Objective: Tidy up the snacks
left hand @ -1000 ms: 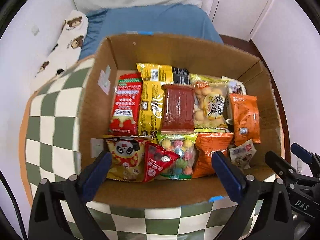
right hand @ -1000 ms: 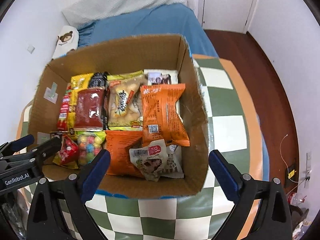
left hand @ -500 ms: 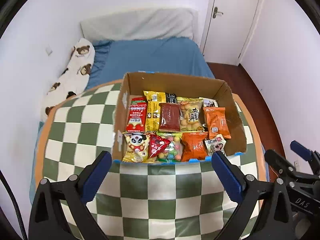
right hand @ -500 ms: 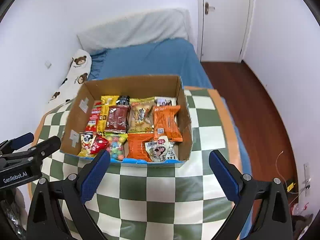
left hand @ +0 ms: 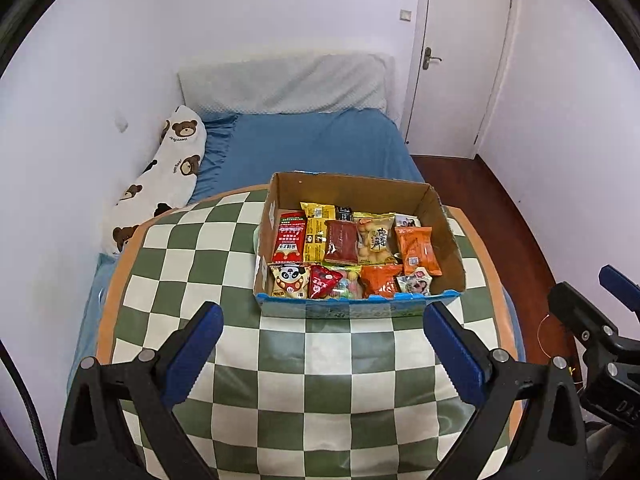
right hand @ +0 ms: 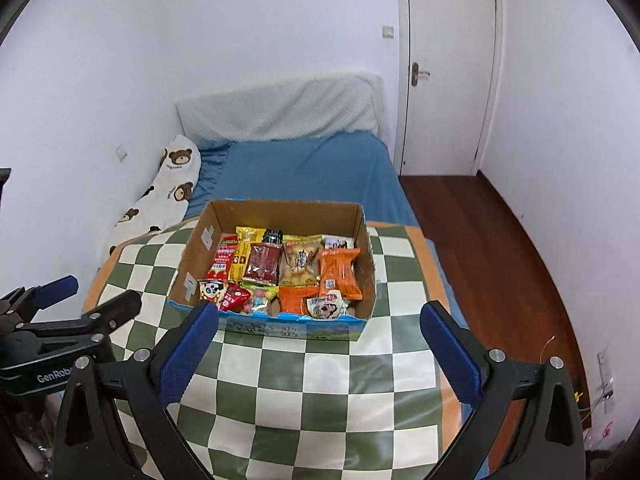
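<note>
A cardboard box (left hand: 448,236) stands on the green-and-white checkered table (left hand: 320,368), filled with several snack packets in two rows: a red packet (left hand: 289,238), a yellow one (left hand: 316,232), a dark red one (left hand: 341,242), orange ones (left hand: 418,250) and a panda packet (left hand: 289,280). The box also shows in the right wrist view (right hand: 192,256). My left gripper (left hand: 322,354) is open and empty, held well back above the table's near side. My right gripper (right hand: 318,350) is open and empty, likewise back from the box.
A bed with a blue sheet (left hand: 312,148), a grey headboard cushion (left hand: 284,84) and a bear-print pillow (left hand: 168,176) lies behind the table. A white door (left hand: 460,60) and wooden floor (right hand: 488,248) are at the right. The table's orange edge (left hand: 105,320) curves at left.
Both grippers have pulled back and up from just over the box to well away from it. The box and its snacks have not moved. Both grippers stay open.
</note>
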